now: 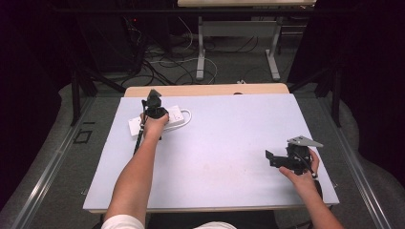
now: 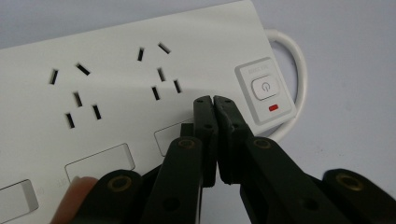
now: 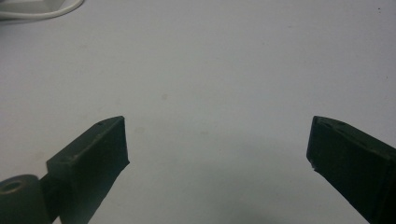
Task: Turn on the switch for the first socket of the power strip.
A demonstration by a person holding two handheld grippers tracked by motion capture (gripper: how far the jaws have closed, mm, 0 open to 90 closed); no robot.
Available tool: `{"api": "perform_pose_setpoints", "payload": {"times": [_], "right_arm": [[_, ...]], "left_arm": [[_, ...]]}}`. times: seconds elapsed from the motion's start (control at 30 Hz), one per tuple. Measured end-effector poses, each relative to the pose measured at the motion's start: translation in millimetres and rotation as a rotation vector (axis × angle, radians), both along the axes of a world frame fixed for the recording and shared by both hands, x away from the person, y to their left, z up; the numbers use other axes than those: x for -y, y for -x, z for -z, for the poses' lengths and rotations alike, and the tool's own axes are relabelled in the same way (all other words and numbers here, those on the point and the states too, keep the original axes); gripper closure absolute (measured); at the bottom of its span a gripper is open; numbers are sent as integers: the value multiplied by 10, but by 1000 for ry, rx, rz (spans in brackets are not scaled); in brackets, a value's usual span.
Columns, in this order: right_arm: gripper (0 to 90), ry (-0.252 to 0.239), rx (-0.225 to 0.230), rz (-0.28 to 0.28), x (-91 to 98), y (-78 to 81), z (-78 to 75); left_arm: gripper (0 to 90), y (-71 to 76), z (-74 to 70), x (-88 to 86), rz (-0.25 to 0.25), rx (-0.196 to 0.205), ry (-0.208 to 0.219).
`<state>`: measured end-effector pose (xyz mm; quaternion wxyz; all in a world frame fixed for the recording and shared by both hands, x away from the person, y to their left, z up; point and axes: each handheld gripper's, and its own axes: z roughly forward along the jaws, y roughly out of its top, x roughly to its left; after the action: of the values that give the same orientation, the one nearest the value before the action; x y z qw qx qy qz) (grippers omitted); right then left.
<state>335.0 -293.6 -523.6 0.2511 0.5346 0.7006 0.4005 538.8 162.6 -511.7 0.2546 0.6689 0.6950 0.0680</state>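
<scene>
White rigid plastic power strip (image 2: pixel 121 93) with looped cord, at the far left of the pale table (image 1: pixel 224 143), likely light and slippery, best pinned by its edges; left gripper (image 2: pixel 214 101) closed beside the switch (image 2: pixel 265 87), right gripper (image 3: pixel 217 144) open, empty.

White plastic power strip (image 1: pixel 165 119) with its looped white cord (image 1: pixel 187 116) is lying upper left on the pale blue tabletop (image 1: pixel 224 143); red indicator (image 2: pixel 273 108) is glowing beside its switch.
</scene>
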Motion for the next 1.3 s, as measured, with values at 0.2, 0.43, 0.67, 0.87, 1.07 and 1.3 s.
{"api": "perform_pose_setpoints", "payload": {"times": [0.2, 0.43, 0.67, 0.87, 1.07, 1.3], "right_arm": [[46, -2, -1, -3, -3, 1, -2], [46, 5, 4, -8, -1, -1, 1], [47, 1, 6, -10, 1, -2, 0], [47, 1, 6, -10, 1, -2, -1], [47, 1, 7, -11, 2, 0, -5], [47, 2, 8, -11, 3, -1, -4]], "left_arm": [[891, 2, 6, -3, -9, 0, 4], [893, 2, 2, 2, -6, -3, -6], [894, 4, 4, 7, -9, -1, -12], [896, 4, 2, 21, -13, -6, -21], [897, 8, 31, 41, -10, 1, -10], [897, 8, 26, 44, -2, 0, -32]]}}
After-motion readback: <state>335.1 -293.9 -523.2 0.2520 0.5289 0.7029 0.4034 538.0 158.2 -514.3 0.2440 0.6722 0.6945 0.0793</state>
